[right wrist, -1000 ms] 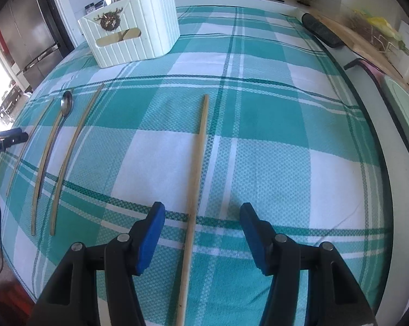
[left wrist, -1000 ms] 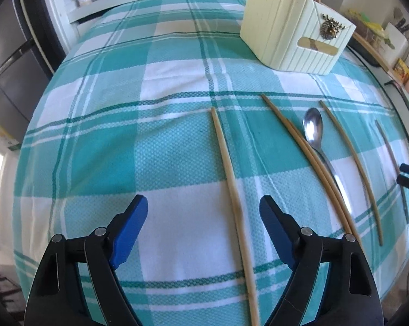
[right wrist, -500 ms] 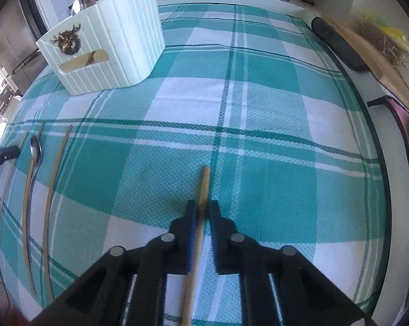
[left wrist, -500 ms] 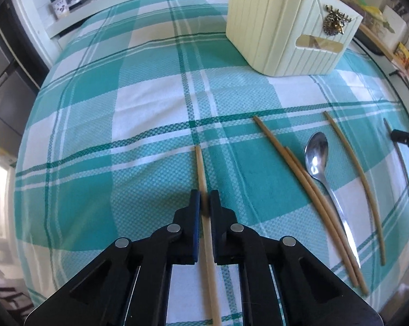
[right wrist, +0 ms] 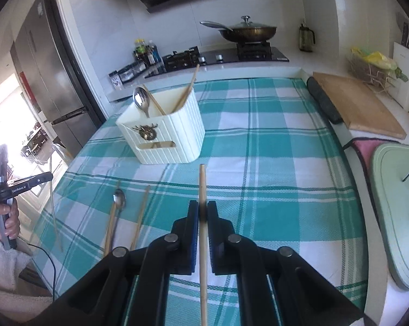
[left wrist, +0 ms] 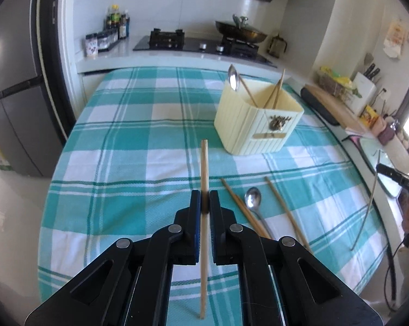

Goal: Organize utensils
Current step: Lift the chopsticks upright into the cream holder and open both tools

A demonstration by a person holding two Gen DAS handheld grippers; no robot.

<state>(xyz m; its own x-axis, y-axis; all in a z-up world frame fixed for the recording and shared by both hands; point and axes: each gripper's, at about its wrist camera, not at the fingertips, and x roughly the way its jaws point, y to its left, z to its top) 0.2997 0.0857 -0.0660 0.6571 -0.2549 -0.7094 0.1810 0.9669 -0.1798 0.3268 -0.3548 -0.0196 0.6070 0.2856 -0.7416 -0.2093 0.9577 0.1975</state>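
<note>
1. Left fingers (left wrist: 204,202) closed on a chopstick (left wrist: 204,163), long axis pointing forward.
2. Right fingers (right wrist: 202,210) likewise clamp a second chopstick (right wrist: 202,184).
3. Holder (left wrist: 254,125) lies ahead-right of my left, ahead-left of my right.

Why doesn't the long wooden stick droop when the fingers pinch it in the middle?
The chopstick looks stiff: it stays straight on both sides of the left gripper. It's thin wood, so probably light. It's round and smooth, so it might slide or swing in the pinch, and would likely roll if dropped on the tablecloth. The right gripper holds another just as straight.
</note>
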